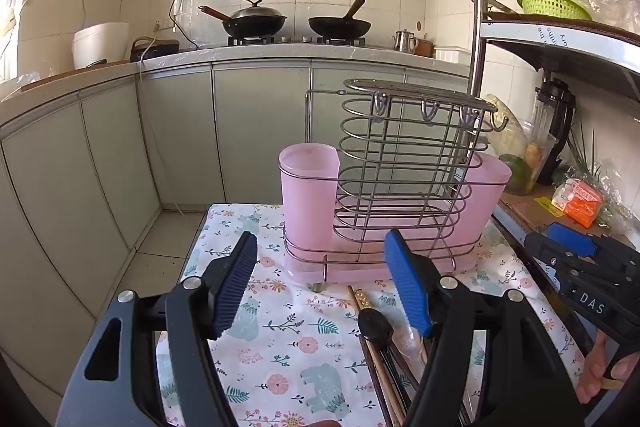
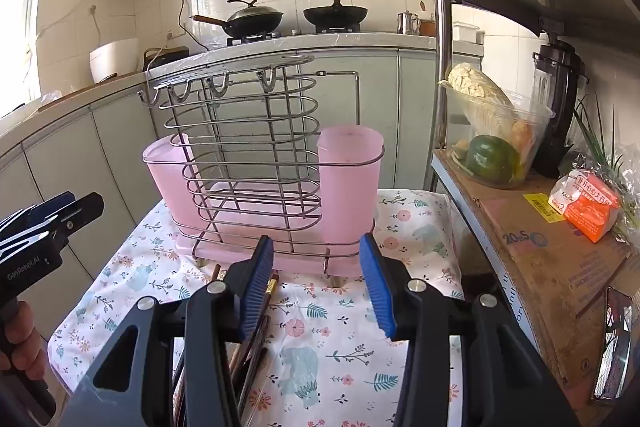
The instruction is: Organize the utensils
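A wire utensil rack (image 1: 400, 163) with two pink plastic cups (image 1: 308, 183) stands on a small table with a floral cloth (image 1: 288, 339); it also shows in the right wrist view (image 2: 248, 163). A bundle of chopsticks and a dark spoon (image 1: 376, 327) lies on the cloth in front of the rack, under my left gripper's right finger and, in the right wrist view (image 2: 256, 339), under my right gripper's left finger. My left gripper (image 1: 324, 283) is open and empty above the cloth. My right gripper (image 2: 318, 285) is open and empty, also seen at the left view's right edge (image 1: 580, 255).
A metal shelf unit (image 2: 540, 227) stands right of the table with a bowl of vegetables (image 2: 492, 139), a blender (image 2: 560, 99) and an orange packet (image 2: 588, 207). Kitchen counter with two woks (image 1: 296, 21) lies beyond. Tiled floor is left of the table.
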`<act>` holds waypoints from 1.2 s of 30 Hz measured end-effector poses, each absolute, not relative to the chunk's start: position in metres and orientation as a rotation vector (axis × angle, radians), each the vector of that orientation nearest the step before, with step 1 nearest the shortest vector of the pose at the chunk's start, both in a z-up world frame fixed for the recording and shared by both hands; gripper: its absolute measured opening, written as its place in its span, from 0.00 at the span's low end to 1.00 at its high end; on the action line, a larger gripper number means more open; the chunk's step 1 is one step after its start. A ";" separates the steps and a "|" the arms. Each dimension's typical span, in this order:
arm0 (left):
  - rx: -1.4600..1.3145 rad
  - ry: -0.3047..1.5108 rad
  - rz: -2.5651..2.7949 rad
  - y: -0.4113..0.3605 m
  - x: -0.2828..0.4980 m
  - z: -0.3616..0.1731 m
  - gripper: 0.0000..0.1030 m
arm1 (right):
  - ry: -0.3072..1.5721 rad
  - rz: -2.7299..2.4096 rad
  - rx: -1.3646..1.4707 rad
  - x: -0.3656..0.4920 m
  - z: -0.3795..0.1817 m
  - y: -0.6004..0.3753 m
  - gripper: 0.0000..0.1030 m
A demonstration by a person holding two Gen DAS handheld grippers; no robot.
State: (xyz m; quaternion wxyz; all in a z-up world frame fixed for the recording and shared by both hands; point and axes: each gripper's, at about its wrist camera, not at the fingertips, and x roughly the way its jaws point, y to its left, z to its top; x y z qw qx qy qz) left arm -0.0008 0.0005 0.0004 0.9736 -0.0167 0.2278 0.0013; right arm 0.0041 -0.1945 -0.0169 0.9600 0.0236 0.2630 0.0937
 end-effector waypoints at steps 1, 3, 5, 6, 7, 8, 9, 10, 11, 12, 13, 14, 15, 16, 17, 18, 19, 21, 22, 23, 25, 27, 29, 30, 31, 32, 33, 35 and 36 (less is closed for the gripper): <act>-0.033 0.459 0.003 0.000 -0.001 0.000 0.65 | 0.532 0.191 0.049 0.004 -0.017 -0.195 0.43; -0.031 0.460 0.006 0.001 -0.001 0.000 0.65 | 0.532 0.191 0.049 0.003 -0.016 -0.195 0.43; -0.033 0.460 0.007 0.001 -0.002 0.001 0.65 | 0.532 0.191 0.048 0.003 -0.016 -0.195 0.43; -0.033 0.459 0.008 0.002 -0.002 0.001 0.65 | 0.531 0.191 0.048 0.002 -0.015 -0.195 0.43; -0.034 0.459 0.009 0.002 -0.002 0.001 0.65 | 0.532 0.191 0.048 0.003 -0.015 -0.195 0.43; -0.035 0.459 0.009 0.003 -0.003 0.002 0.65 | 0.532 0.191 0.048 0.003 -0.015 -0.195 0.43; -0.035 0.458 0.010 0.003 -0.003 0.002 0.65 | 0.531 0.191 0.047 0.002 -0.015 -0.194 0.43; -0.032 0.458 0.009 -0.002 -0.003 0.006 0.65 | 0.531 0.190 0.047 0.002 -0.015 -0.194 0.43; -0.032 0.458 0.008 -0.002 -0.004 0.006 0.65 | 0.532 0.190 0.046 0.002 -0.015 -0.194 0.43; -0.032 0.458 0.008 -0.003 -0.004 0.007 0.65 | 0.533 0.191 0.046 0.002 -0.015 -0.194 0.43; -0.032 0.458 0.008 -0.003 -0.004 0.008 0.65 | 0.533 0.190 0.046 0.002 -0.015 -0.194 0.43; -0.032 0.458 0.008 -0.003 -0.004 0.009 0.65 | 0.534 0.190 0.046 0.002 -0.015 -0.194 0.43; -0.032 0.457 0.008 -0.004 -0.004 0.009 0.65 | 0.534 0.190 0.047 0.002 -0.015 -0.194 0.43; -0.033 0.456 0.009 -0.004 -0.004 0.010 0.65 | 0.535 0.191 0.048 0.002 -0.015 -0.194 0.43; -0.034 0.455 0.012 -0.004 -0.003 0.011 0.65 | 0.535 0.191 0.047 0.002 -0.015 -0.194 0.43; -0.034 0.452 0.011 -0.001 -0.004 0.013 0.65 | 0.535 0.192 0.047 0.003 -0.015 -0.194 0.43; -0.033 0.453 0.013 -0.001 -0.003 0.015 0.65 | 0.535 0.193 0.047 0.004 -0.015 -0.194 0.43; -0.028 0.448 0.006 -0.001 -0.005 0.016 0.65 | 0.530 0.193 0.044 -0.001 -0.014 -0.191 0.43; -0.028 0.448 0.006 0.000 -0.005 0.016 0.65 | 0.531 0.192 0.043 0.000 -0.014 -0.191 0.43; -0.029 0.447 0.007 0.000 -0.005 0.017 0.65 | 0.531 0.193 0.043 0.000 -0.014 -0.191 0.43; -0.031 0.444 0.008 0.001 -0.005 0.016 0.65 | 0.531 0.192 0.045 0.002 -0.015 -0.192 0.43; -0.032 0.441 0.007 0.001 -0.004 0.016 0.65 | 0.532 0.193 0.046 0.003 -0.015 -0.193 0.43; -0.030 0.438 0.006 0.001 -0.005 0.017 0.65 | 0.531 0.194 0.045 0.004 -0.015 -0.199 0.43; -0.030 0.434 0.005 0.002 -0.005 0.017 0.65 | 0.528 0.195 0.044 0.001 -0.012 -0.191 0.43; -0.031 0.431 0.005 0.002 -0.005 0.017 0.65 | 0.527 0.190 0.041 0.003 -0.013 -0.188 0.43; -0.031 0.428 0.005 0.002 -0.005 0.018 0.65 | 0.526 0.191 0.040 0.004 -0.013 -0.188 0.43; -0.032 0.425 0.004 0.002 -0.006 0.017 0.65 | 0.526 0.191 0.038 0.004 -0.012 -0.187 0.43; -0.033 0.422 0.002 0.002 -0.007 0.016 0.65 | 0.525 0.195 0.037 0.003 -0.015 -0.186 0.43; -0.034 0.421 -0.001 0.002 -0.007 0.016 0.65 | 0.523 0.197 0.038 0.003 -0.014 -0.187 0.43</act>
